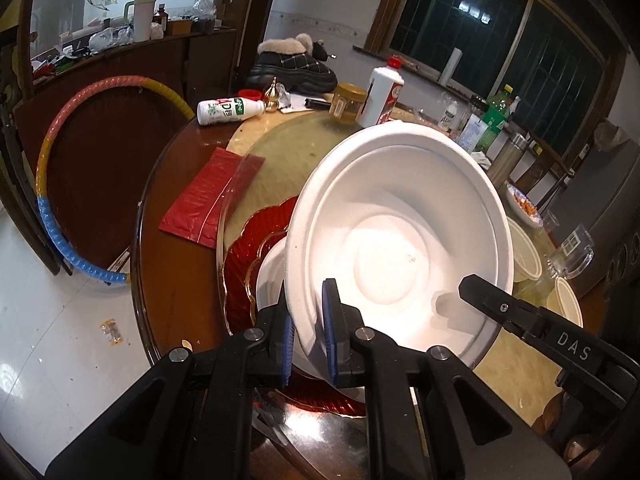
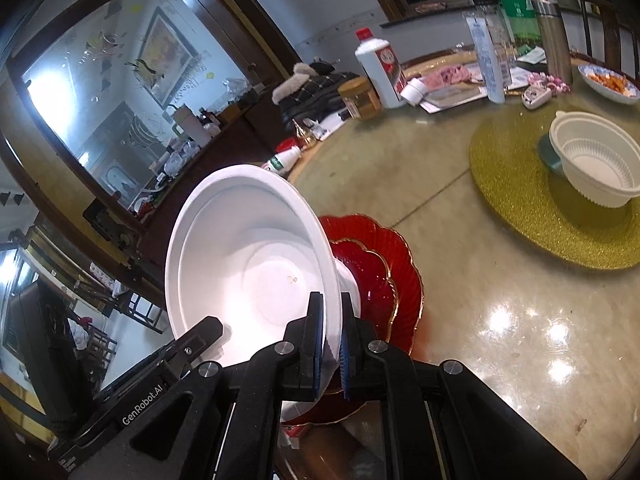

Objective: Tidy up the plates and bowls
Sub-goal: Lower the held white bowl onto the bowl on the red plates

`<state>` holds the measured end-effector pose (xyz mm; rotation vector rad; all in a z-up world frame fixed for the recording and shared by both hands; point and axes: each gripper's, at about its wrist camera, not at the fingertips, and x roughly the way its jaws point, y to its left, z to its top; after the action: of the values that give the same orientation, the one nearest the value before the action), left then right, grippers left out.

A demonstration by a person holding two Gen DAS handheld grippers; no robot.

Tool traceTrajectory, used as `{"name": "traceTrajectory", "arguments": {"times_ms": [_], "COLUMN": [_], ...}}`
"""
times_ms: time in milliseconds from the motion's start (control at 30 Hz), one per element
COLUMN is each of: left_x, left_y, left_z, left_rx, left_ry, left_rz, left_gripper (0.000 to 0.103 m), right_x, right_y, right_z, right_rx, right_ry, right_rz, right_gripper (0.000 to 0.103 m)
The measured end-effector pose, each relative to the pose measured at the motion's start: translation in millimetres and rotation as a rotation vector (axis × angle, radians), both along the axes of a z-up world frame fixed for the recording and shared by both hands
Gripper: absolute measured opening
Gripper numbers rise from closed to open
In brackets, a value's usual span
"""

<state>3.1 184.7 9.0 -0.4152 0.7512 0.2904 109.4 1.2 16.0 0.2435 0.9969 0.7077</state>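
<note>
A large white bowl (image 1: pixel 400 232) is held tilted above two stacked red scalloped plates (image 1: pixel 244 248). My left gripper (image 1: pixel 309 328) is shut on the bowl's near rim. My right gripper (image 2: pixel 332 344) is shut on the opposite rim of the same bowl (image 2: pixel 248 256); its finger also shows in the left wrist view (image 1: pixel 492 304). Another white bowl (image 1: pixel 272 280) sits on the red plates (image 2: pixel 384 268), under the held one. A cream ribbed bowl (image 2: pixel 596 164) stands on a gold round mat (image 2: pixel 520 208) at the right.
The round table (image 2: pixel 500 340) carries a white liquor bottle (image 1: pixel 382 94), a honey jar (image 1: pixel 347 104), a lying milk bottle (image 1: pixel 228 110), a red bag (image 1: pixel 208 200), a boot (image 1: pixel 292 64), green bottles (image 2: pixel 516 0) and a food dish (image 2: pixel 610 80). Cream bowls (image 1: pixel 524 256) stand right.
</note>
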Motion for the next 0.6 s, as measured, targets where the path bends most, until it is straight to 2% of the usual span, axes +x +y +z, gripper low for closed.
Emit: {"name": "traceTrajectory", "arguments": {"times_ms": [600], "left_x": [-3], "left_y": [6], "left_z": [-3], "left_rx": [0.027], "left_ry": [0.0], "left_rz": [0.021], "left_gripper": [0.011], "right_x": [4], "right_y": [15], "right_z": [-10], "right_rx": [-0.036], "right_ry": [0.016], "right_rz": [0.014], "right_gripper": [0.007]}}
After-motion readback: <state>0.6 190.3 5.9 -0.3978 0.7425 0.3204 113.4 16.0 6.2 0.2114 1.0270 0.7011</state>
